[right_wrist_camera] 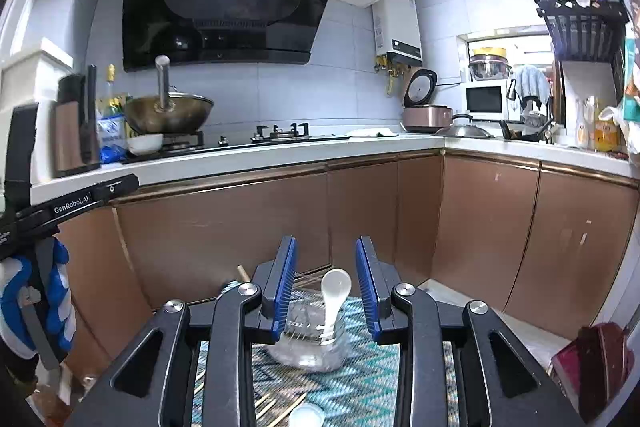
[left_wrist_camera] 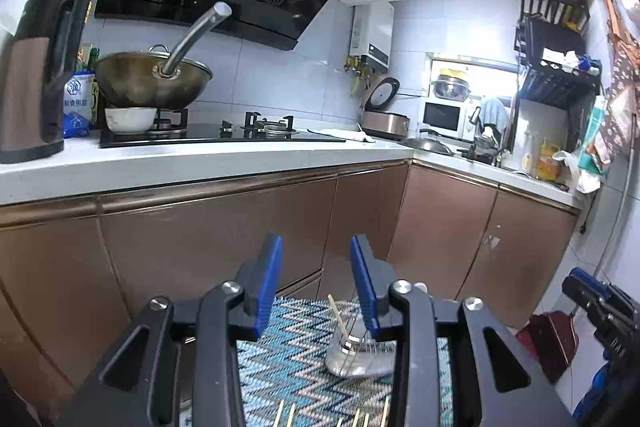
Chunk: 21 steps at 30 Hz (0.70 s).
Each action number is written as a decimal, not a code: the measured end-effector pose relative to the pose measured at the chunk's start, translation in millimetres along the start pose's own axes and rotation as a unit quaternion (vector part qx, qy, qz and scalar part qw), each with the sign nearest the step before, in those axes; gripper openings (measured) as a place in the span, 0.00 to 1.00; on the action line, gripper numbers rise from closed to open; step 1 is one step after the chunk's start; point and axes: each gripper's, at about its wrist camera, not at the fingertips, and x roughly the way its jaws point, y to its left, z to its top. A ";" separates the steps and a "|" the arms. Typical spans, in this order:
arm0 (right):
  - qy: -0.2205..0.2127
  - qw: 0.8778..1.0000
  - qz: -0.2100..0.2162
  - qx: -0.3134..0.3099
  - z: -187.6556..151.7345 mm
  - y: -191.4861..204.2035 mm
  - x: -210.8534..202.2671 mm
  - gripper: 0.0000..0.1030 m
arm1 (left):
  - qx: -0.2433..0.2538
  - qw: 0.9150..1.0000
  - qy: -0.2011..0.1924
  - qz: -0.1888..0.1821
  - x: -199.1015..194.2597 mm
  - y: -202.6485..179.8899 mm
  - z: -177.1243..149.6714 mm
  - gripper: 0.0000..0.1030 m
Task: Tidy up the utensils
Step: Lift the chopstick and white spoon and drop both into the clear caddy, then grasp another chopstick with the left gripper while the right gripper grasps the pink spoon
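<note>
Both grippers sit up close with nothing between them — left gripper (left_wrist_camera: 316, 283) and right gripper (right_wrist_camera: 326, 283), jaws released on each. Below them is a zigzag mat (right_wrist_camera: 360, 383) — on it stands a clear glass jar (right_wrist_camera: 308, 343) with a white spoon (right_wrist_camera: 334, 291) and a wooden chopstick (left_wrist_camera: 337, 313) poking out. More chopsticks (left_wrist_camera: 288, 415) lie loose on the mat's near edge.

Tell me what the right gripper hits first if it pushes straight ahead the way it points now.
Probably the copper-brown cabinet door; the open right gripper seems aimed above the clear glass jar, though depth is unclear.
</note>
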 end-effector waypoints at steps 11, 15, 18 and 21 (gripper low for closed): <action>0.035 0.999 0.004 0.038 -30.9 -21.8 -33.8 0.30 | 0.024 0.995 0.086 -0.034 -16.3 12.3 -30.4 0.33; 0.064 0.996 0.005 0.059 -54.5 -33.7 -25.6 0.30 | 0.020 0.992 0.116 -0.036 -3.0 17.6 -49.0 0.33; 0.091 0.994 0.015 0.065 -72.4 -38.2 -13.3 0.30 | 0.014 0.989 0.140 -0.038 10.2 22.3 -61.5 0.33; 0.118 0.990 0.032 0.065 -89.0 -38.3 -1.0 0.30 | 0.009 0.983 0.180 -0.044 29.6 28.3 -78.2 0.33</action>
